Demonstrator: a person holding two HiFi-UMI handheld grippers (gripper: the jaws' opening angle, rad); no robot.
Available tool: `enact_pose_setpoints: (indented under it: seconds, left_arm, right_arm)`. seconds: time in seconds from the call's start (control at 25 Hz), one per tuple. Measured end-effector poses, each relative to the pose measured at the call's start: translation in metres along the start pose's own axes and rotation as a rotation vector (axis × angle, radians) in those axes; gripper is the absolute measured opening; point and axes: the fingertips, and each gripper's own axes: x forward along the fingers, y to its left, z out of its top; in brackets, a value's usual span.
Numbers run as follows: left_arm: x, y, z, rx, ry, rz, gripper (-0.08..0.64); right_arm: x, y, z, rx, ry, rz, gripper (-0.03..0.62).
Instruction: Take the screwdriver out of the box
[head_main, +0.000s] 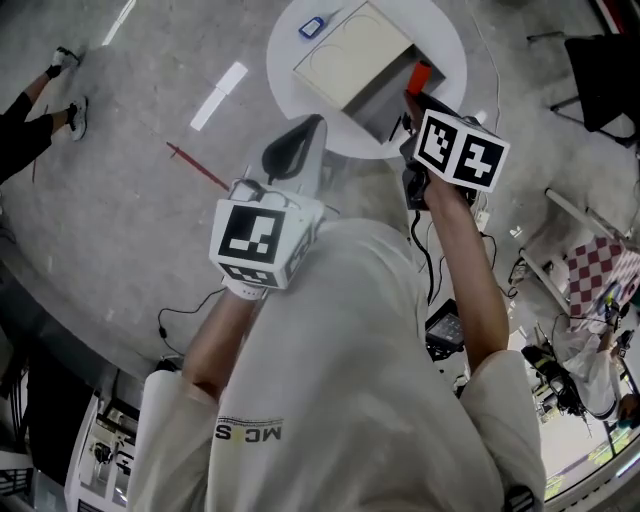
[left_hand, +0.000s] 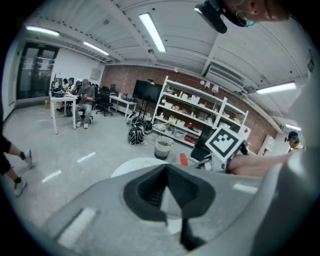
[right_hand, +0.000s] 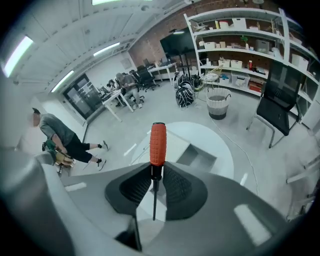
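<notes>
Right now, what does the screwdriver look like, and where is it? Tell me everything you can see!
The screwdriver has a fat orange handle with a bumpy grip, a black collar and a thin dark shaft that looks like metal. The right gripper is shut on it: its dark ribbed fingers pinch the shaft just under the handle, which points away from the gripper. It hangs in the air above the open box on the round white table, apparently touching nothing else.

Your right hand-held gripper (head_main: 413, 100) holds the orange-handled screwdriver (head_main: 420, 74) at the box (head_main: 355, 50) edge on the round white tabletop (head_main: 446, 45).
</notes>
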Motion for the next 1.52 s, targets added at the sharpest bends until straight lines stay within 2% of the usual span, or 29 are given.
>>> enact_pose_setpoints:
  seconds: [0.2,0.52,1.0,1.52]
  left_arm:
    - [-0.004,0.001,0.019,0.018,-0.024,-0.004,0.002]
    - [-0.024,-0.003,0.049,0.055,-0.087,-0.001,0.002]
    - [-0.043,-0.023,0.074,0.104,-0.132,-0.032,0.002]
    - [-0.051,-0.038,0.086,0.137,-0.177,-0.032,0.002]
  right_arm:
    - [-0.033,0.015,0.017,-0.023,-0.082,0.046,0.071]
    - [-0.101,0.039,0.032,-0.109,-0.219,0.095,0.071]
    - [-0.183,0.061,0.048,-0.243,-0.454,0.101,0.071]
    - [-0.228,0.057,0.048,-0.314,-0.567,0.108,0.071]
